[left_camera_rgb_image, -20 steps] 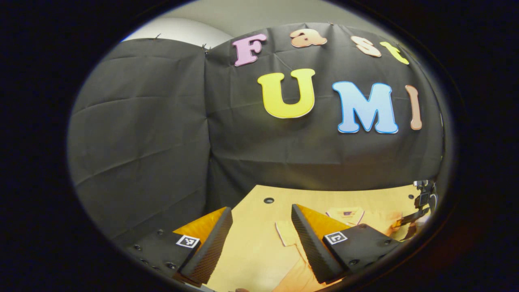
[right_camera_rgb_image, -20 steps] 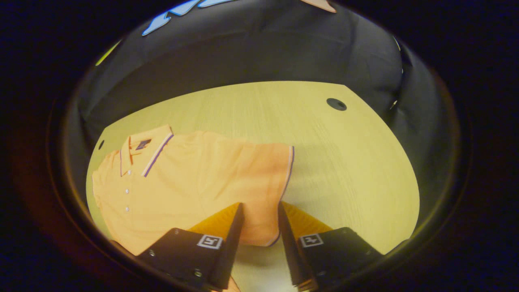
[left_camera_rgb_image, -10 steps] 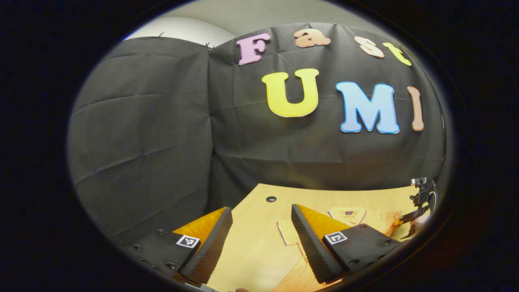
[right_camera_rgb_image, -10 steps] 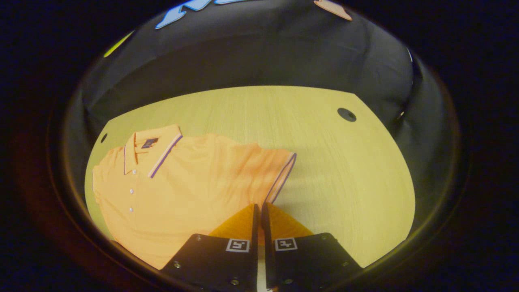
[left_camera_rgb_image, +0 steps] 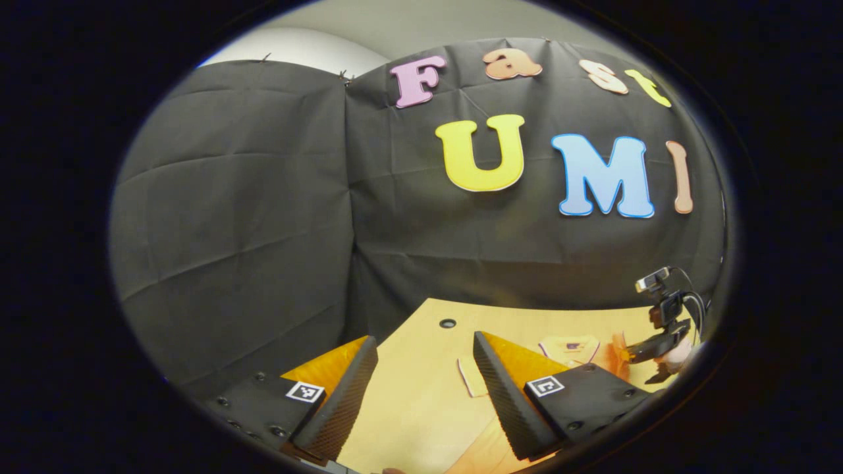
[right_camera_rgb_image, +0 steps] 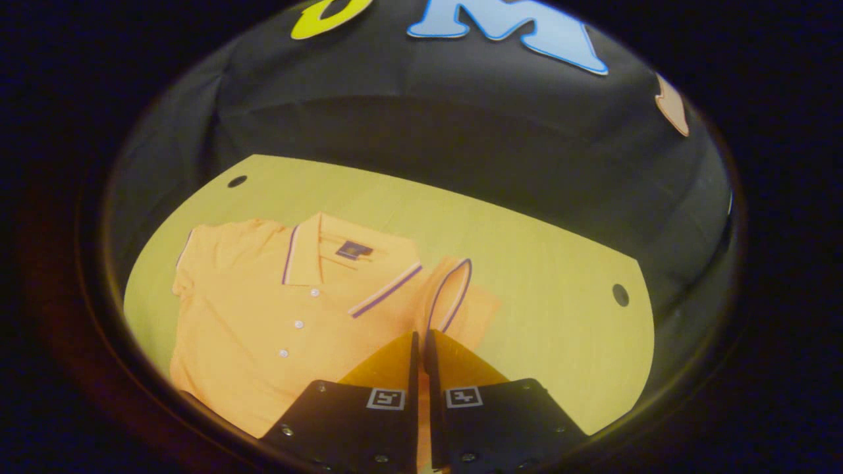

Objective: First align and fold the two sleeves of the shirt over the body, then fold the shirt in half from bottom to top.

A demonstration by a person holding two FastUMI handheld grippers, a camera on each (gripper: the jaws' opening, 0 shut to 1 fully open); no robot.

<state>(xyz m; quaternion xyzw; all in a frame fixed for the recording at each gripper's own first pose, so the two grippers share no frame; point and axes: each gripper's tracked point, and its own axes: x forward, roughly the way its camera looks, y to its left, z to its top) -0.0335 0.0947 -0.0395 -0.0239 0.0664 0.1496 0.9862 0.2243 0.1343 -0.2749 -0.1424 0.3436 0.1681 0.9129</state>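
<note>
My right tool [right_camera_rgb_image: 419,342] is pinched on the shirt's sleeve [right_camera_rgb_image: 454,299], fingers nearly together with fabric between them; the grip point itself is hidden behind the fingers. The sleeve cuff stands up in a loop just above the tips. The shirt [right_camera_rgb_image: 276,316] lies on the counter [right_camera_rgb_image: 560,263], collar toward the top, its bottom cut off at the lower left edge. My left tool [left_camera_rgb_image: 421,368] is spread wide, holding nothing, above the counter; the shirt's other sleeve [left_camera_rgb_image: 471,377] peeks out beside its right finger.
</note>
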